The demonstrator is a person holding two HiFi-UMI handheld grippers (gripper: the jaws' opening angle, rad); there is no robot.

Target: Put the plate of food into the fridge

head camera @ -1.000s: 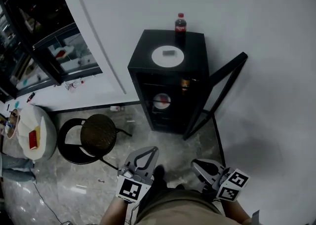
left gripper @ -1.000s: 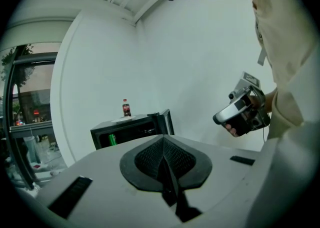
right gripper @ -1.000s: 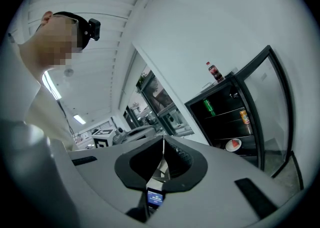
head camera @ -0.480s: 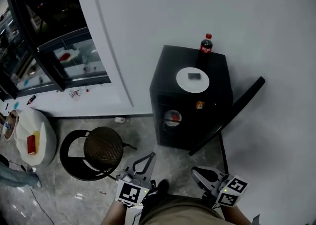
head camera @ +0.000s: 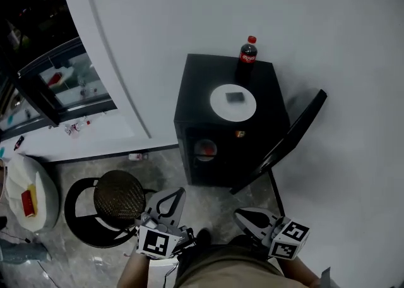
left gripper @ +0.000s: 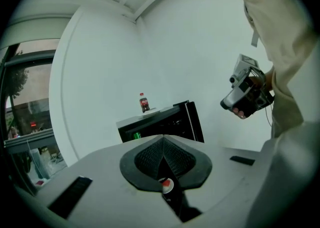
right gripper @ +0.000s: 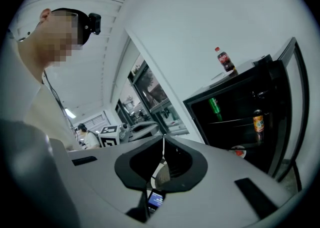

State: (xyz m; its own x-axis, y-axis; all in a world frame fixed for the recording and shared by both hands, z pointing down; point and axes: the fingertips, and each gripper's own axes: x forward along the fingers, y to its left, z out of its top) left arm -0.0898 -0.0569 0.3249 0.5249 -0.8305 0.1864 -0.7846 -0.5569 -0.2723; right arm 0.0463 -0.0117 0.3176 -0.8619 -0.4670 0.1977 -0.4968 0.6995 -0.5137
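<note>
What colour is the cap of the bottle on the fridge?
The bottle has a red cap; best in the head view.

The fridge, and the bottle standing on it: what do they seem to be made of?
Fridge: matte black casing, probably painted metal or plastic; it shows no glare. Bottle: likely clear plastic, with a dark drink inside, a red cap and a red label.

Ahead of you a black fridge (head camera: 197, 84) stood on the grey floor (head camera: 214, 201). On its top sat a white plate (head camera: 224, 109) bearing a small dark item, with a cola bottle (head camera: 247, 53) behind it. A second plate (head camera: 205, 149) with something red lay on a shelf inside. A round stool (head camera: 117, 197) stood on the floor nearby.
</note>
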